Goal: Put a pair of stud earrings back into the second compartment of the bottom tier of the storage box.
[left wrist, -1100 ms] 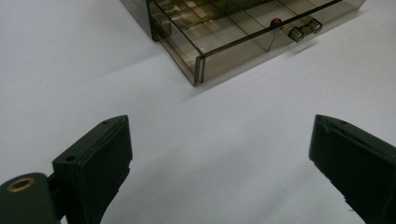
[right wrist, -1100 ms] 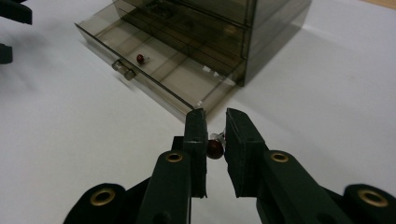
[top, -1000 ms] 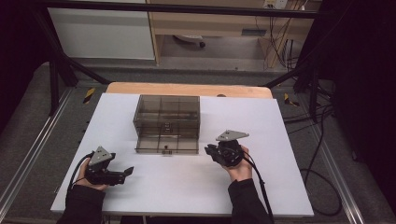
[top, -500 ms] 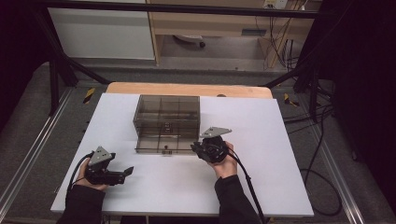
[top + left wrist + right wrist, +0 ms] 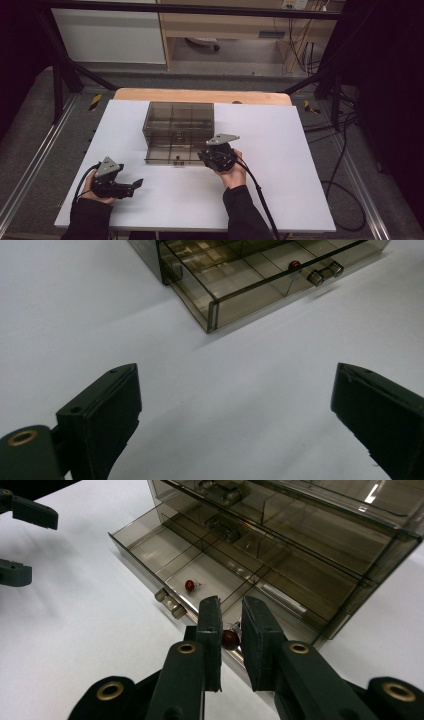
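Observation:
A smoky clear drawer unit (image 5: 179, 117) stands at the middle of the white table, its bottom drawer (image 5: 150, 545) pulled out. One small red bead (image 5: 190, 585) lies in a front compartment behind the drawer handle (image 5: 170, 605). My right gripper (image 5: 231, 630) is shut on a second small red bead (image 5: 230, 639), just above the drawer's front right corner. In the high view the right gripper (image 5: 207, 156) sits against that corner. My left gripper (image 5: 136, 185) rests at the table's front left, open, nothing between its jaws. In the left gripper view the drawer (image 5: 235, 285) and the bead (image 5: 295, 263) lie ahead.
The white table top (image 5: 300, 165) spreads wide around the unit, with a wooden strip (image 5: 200, 95) along its far edge. Black cables (image 5: 260, 195) trail from both grippers toward the person. Dark frame posts stand off the table at both sides.
My right gripper has moved left across the table, from right of the unit to the open drawer's front right corner. The left gripper has stayed put.

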Demonstrator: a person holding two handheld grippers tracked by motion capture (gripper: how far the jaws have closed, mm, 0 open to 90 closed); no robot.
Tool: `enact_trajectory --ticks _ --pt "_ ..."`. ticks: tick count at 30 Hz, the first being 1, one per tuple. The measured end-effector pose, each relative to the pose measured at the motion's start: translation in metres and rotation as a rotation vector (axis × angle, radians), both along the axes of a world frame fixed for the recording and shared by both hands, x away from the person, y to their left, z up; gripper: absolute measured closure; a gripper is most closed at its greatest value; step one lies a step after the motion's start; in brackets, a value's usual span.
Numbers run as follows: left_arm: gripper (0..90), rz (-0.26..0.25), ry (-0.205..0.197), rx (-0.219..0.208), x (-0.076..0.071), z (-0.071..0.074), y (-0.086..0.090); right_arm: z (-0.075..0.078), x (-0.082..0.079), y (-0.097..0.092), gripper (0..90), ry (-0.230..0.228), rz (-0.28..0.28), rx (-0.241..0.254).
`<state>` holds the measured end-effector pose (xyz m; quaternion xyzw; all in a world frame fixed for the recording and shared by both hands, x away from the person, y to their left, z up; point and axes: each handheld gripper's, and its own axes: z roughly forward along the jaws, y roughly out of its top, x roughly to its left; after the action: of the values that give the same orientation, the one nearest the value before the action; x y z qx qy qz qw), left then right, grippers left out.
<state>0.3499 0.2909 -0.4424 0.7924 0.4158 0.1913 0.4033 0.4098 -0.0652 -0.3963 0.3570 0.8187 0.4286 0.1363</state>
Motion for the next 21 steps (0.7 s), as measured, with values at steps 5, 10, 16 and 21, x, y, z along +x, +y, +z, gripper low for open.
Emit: enact_trajectory --ticks 5,10,16,21 --pt "6.3 0.001 0.001 -0.001 0.000 0.000 0.000 -0.002 0.004 0.005 79.3 0.000 0.002 -0.003" --pt "6.3 -0.002 -0.001 -0.001 0.000 0.000 0.000 -0.003 0.008 0.013 79.2 0.005 0.003 0.001" --pt "6.3 -0.003 0.000 -0.001 0.000 0.000 0.000 -0.005 0.014 0.025 79.2 0.008 0.013 0.002" --pt "6.3 -0.003 0.000 -0.002 0.000 0.000 0.000 -0.008 0.019 0.035 79.2 0.010 0.017 -0.001"
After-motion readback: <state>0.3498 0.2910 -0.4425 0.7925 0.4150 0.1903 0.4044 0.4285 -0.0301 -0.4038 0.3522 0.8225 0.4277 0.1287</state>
